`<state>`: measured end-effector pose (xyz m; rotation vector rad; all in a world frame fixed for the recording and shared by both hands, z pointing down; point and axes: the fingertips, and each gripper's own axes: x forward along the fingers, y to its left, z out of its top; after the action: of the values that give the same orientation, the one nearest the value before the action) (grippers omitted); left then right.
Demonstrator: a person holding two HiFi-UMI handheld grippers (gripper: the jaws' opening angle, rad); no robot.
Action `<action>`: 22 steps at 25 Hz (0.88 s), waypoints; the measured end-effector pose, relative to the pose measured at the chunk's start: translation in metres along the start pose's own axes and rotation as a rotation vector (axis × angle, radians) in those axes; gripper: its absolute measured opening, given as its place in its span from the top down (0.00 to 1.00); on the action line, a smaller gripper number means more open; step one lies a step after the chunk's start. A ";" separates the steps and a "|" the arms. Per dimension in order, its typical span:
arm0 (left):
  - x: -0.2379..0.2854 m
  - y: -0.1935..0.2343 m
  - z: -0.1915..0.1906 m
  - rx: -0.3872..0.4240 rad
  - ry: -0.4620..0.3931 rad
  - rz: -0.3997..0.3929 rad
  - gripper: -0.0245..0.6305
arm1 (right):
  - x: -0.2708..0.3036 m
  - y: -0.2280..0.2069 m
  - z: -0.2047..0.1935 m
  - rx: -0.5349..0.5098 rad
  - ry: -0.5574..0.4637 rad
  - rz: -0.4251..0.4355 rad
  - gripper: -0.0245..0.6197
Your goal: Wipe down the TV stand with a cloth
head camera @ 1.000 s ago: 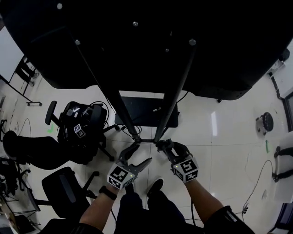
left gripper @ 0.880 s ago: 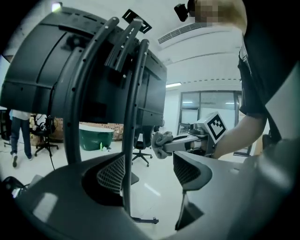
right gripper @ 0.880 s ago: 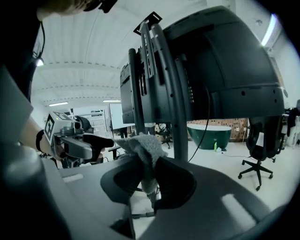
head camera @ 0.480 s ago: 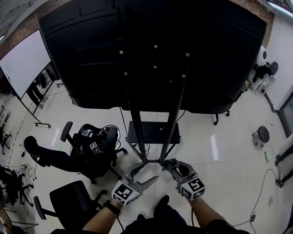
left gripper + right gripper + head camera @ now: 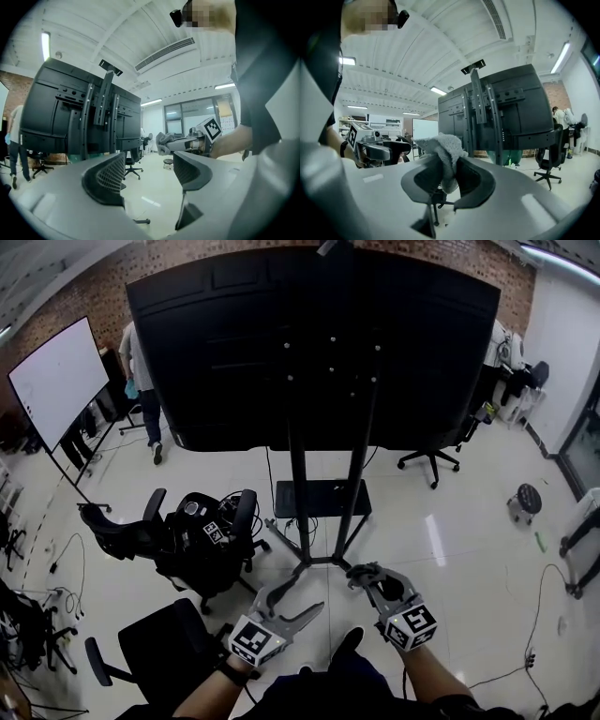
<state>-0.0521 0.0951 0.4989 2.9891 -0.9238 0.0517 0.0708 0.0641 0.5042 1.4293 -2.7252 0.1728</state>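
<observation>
One fluffy grey cloth (image 5: 442,146) pinched in the right gripper (image 5: 367,575), left gripper (image 5: 300,595) spread wide and empty, tall black metal TV stand (image 5: 300,493) rising dead ahead, probably nearer the right one.

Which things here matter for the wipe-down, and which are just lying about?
For the job: TV stand, cloth, right tool gripping it, open left tool.
Lying about: office chairs, whiteboard, stool.

TV stand (image 5: 299,493) posts ahead | office chairs (image 5: 202,540) crowd left | floor (image 5: 469,549) open right
</observation>
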 end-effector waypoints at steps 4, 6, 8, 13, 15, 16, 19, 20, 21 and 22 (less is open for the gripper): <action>-0.027 -0.021 0.007 0.001 -0.013 -0.006 0.44 | -0.037 0.027 0.004 -0.032 0.002 -0.014 0.86; -0.033 -0.030 0.014 -0.007 -0.019 -0.007 0.44 | -0.052 0.034 0.008 -0.050 0.000 -0.015 0.87; -0.038 -0.039 0.019 -0.006 -0.029 -0.005 0.44 | -0.065 0.039 0.010 -0.062 -0.003 -0.014 0.87; -0.039 -0.050 0.030 0.009 -0.046 0.028 0.44 | -0.080 0.043 0.013 -0.074 -0.017 0.025 0.87; -0.034 -0.059 0.031 0.021 -0.047 0.031 0.44 | -0.086 0.042 0.016 -0.079 -0.021 0.040 0.87; -0.030 -0.064 0.032 0.025 -0.045 0.027 0.44 | -0.090 0.041 0.019 -0.082 -0.027 0.044 0.87; -0.019 -0.077 0.036 0.027 -0.040 0.018 0.44 | -0.096 0.036 0.027 -0.089 -0.047 0.051 0.87; -0.016 -0.079 0.038 0.028 -0.042 0.017 0.44 | -0.098 0.036 0.027 -0.088 -0.047 0.057 0.87; -0.015 -0.081 0.041 0.030 -0.046 0.018 0.44 | -0.099 0.036 0.027 -0.088 -0.045 0.066 0.87; -0.013 -0.082 0.041 0.031 -0.048 0.021 0.44 | -0.100 0.037 0.027 -0.089 -0.042 0.076 0.87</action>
<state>-0.0156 0.1695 0.4570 3.0223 -0.9675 -0.0058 0.0973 0.1636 0.4648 1.3224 -2.7840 0.0254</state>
